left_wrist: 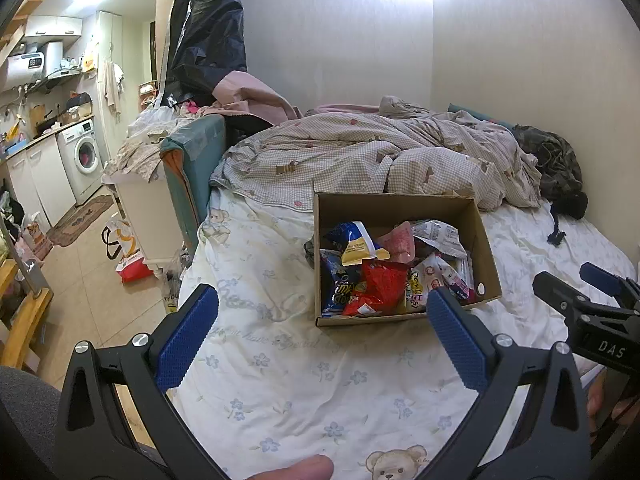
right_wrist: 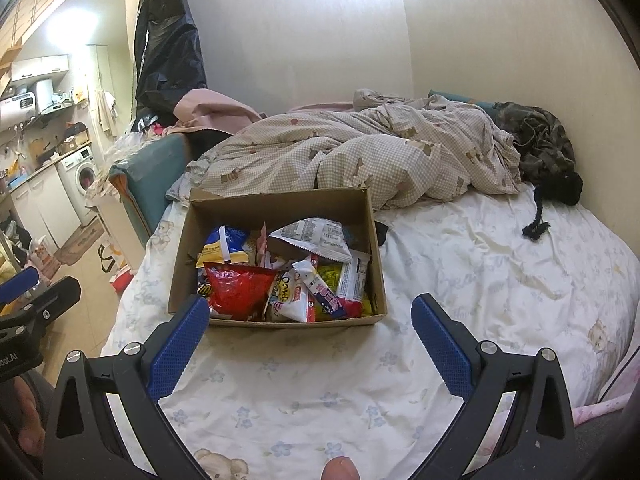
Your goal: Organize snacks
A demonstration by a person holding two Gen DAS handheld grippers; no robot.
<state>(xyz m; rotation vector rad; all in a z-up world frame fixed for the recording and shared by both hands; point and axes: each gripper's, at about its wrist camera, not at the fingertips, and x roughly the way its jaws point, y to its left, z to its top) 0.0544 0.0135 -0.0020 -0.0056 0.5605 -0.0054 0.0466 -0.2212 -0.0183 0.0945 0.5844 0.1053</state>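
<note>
A shallow cardboard box (left_wrist: pixel 486 240) (right_wrist: pixel 280 200) sits on the bed, filled with several snack packets. Among them lie a red bag (left_wrist: pixel 378 286) (right_wrist: pixel 236 286), a yellow-and-blue bag (left_wrist: pixel 356 242) (right_wrist: pixel 222 246) and a white printed packet (right_wrist: pixel 316 236). My left gripper (left_wrist: pixel 322 306) hovers open just in front of the box, nothing between its blue pads. The box lies slightly left of my right gripper (right_wrist: pixel 310 312), which is open too and empty. The right gripper also shows at the right edge of the left wrist view.
The bed sheet (left_wrist: pixel 280 368) (right_wrist: pixel 480 272) is white with flowers and bears. A rumpled checked duvet (left_wrist: pixel 360 152) (right_wrist: pixel 360 152) lies behind the box, with dark clothing (right_wrist: pixel 540 140) by the wall. Left of the bed are a teal chair back (left_wrist: pixel 192 160) and a kitchen floor.
</note>
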